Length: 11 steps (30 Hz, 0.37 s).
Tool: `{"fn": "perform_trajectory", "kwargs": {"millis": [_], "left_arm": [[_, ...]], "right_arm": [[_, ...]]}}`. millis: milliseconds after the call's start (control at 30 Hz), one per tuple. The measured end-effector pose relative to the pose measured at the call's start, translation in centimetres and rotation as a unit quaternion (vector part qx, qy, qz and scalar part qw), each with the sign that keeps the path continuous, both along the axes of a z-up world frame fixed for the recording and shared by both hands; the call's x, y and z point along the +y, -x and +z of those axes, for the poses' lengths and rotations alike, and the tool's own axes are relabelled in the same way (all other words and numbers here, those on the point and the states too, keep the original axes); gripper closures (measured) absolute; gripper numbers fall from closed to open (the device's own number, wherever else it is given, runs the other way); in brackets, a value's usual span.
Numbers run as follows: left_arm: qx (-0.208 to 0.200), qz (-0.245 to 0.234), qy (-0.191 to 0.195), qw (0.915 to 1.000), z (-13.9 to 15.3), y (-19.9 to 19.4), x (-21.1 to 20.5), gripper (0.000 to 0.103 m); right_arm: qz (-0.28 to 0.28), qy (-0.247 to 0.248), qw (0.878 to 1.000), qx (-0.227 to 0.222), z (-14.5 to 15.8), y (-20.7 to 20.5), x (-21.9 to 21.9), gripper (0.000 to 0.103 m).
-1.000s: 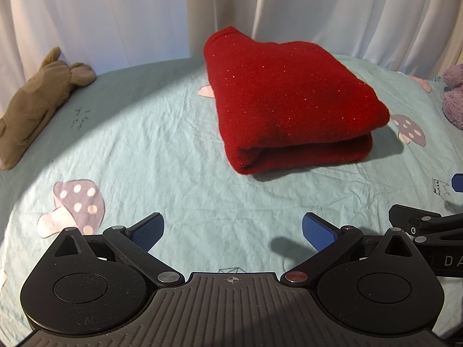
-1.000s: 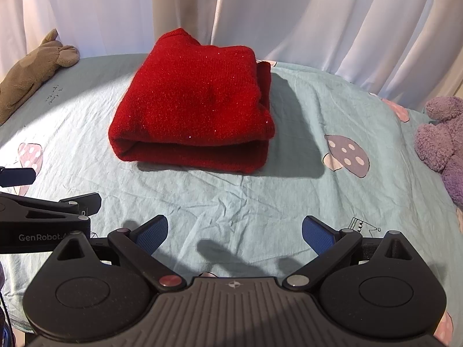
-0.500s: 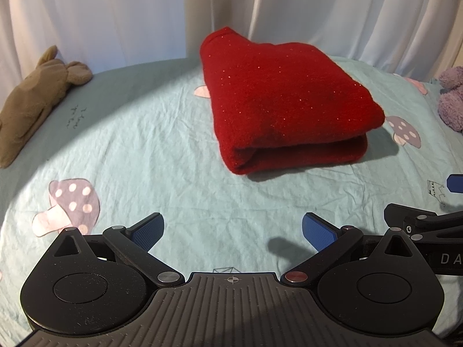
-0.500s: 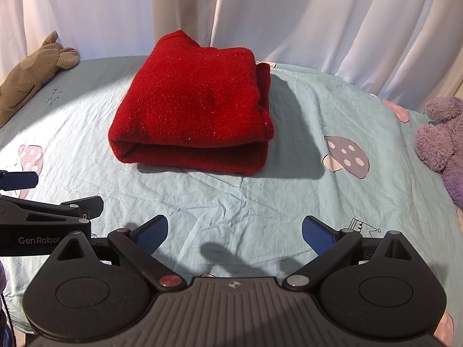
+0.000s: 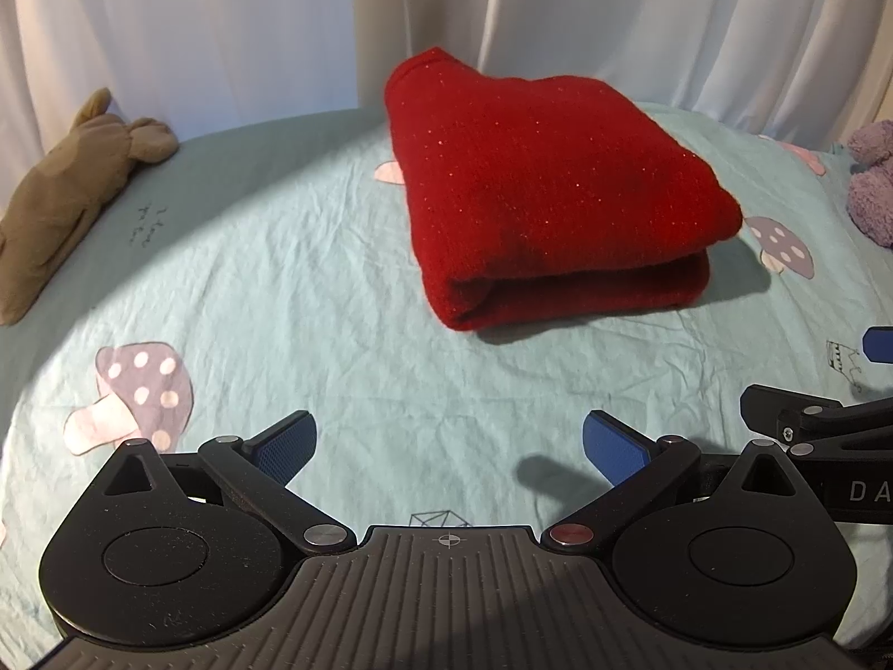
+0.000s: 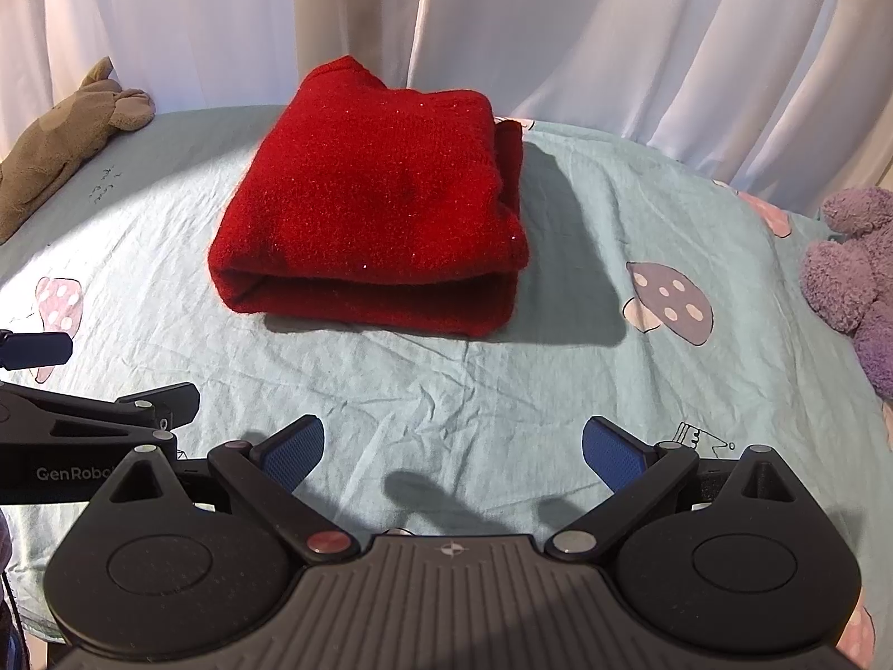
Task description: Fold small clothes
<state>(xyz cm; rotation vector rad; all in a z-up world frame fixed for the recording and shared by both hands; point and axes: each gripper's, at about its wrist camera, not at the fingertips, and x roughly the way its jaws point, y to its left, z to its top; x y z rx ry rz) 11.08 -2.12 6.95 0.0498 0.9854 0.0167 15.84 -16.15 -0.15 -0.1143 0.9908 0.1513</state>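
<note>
Both spread, empty tools, left (image 5: 449, 444) and right (image 6: 453, 446), barely shifted; only the right view shows the red garment's (image 6: 371, 206) loose edge.

sheet: pale green mushroom-print bedsheet (image 6: 586, 234) was seen wrinkled | far left: brown plush toy (image 5: 61, 195) was laid flat | right edge: purple plush toy (image 6: 854, 268) | behind: white curtain (image 6: 614, 28) was hung

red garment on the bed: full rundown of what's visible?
The red garment is a fuzzy knit with faint sparkly flecks, folded into a thick, roughly rectangular bundle. The rounded fold edge faces the cameras, two layers showing; looser edges stack on its right side in the right wrist view. It lies flat on the mushroom-print sheet, touching only that. Both grippers are open and well short of it.
</note>
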Motion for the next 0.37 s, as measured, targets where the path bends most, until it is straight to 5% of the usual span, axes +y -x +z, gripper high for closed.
{"fn": "perform_trajectory", "kwargs": {"millis": [367], "left_arm": [[0.008, 0.002, -0.003, 1.0, -0.31, -0.36, -0.3, 0.0]], "right_arm": [[0.0, 0.003, 1.0, -0.001, -0.17, -0.27, -0.32, 0.004]]}}
